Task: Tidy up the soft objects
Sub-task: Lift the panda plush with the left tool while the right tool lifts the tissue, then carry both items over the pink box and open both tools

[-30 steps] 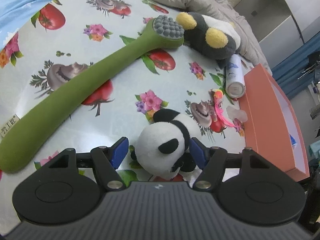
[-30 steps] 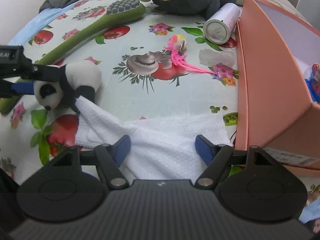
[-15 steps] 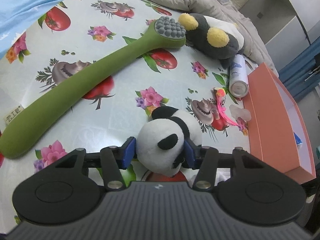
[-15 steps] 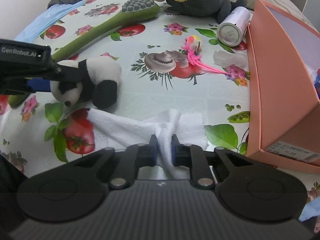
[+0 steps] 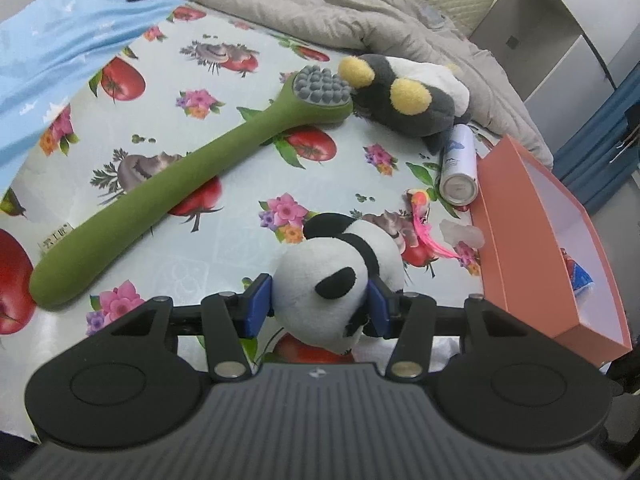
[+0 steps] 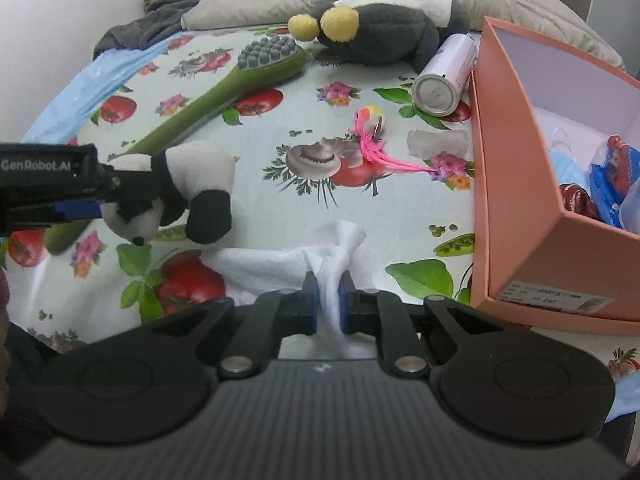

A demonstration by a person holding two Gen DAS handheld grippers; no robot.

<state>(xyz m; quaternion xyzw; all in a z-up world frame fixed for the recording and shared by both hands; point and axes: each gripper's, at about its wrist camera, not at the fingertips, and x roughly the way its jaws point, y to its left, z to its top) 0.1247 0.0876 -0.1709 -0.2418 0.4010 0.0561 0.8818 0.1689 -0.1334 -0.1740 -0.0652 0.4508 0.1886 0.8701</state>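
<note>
My left gripper is shut on the head of a small panda plush and holds it just above the flowered tablecloth; the panda also shows at the left of the right wrist view. My right gripper is shut on a bunched white cloth lying on the table. A grey and yellow plush lies at the far side, also seen in the right wrist view. An open salmon box stands at the right, also in the left wrist view.
A long green massage brush lies across the table. A white can lies next to the box. A pink feathered toy and a clear wrapper lie mid-table. Grey bedding and blue cloth border the far side.
My left gripper closed on the panda's head and lifted it slightly. My right gripper closed on the white cloth, bunching it up between the fingers.
</note>
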